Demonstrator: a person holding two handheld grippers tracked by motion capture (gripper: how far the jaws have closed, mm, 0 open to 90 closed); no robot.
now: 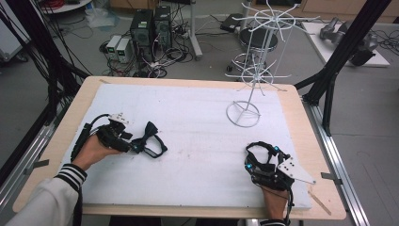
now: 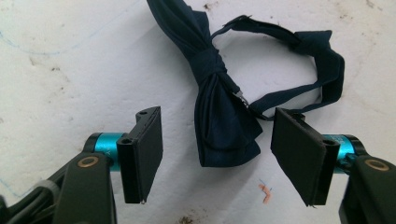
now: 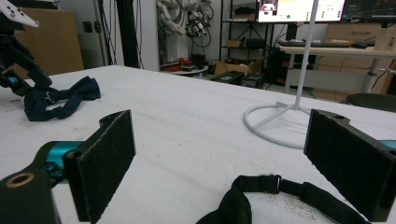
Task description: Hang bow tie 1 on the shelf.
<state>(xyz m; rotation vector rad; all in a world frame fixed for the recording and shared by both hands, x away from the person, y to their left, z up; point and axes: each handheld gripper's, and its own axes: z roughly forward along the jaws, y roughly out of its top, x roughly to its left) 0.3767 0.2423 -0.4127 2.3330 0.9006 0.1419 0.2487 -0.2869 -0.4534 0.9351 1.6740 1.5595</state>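
Black grippers, teal fittings, dark padded fingers (image 2: 150,140); striped white sleeve cuff (image 1: 71,175).

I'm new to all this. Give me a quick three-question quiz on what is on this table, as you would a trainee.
1. True or false: the left tool has its pads pressed on the navy bow tie.
2. What stands at the far right of the white mat?
A. a white wire rack
B. a red bucket
C. a pile of plates
3. What lies just in front of the right tool?

Key:
1. False: the pads stand apart on either side of the bow tie's wing, not touching it.
2. A, the white wire rack.
3. A black strap.
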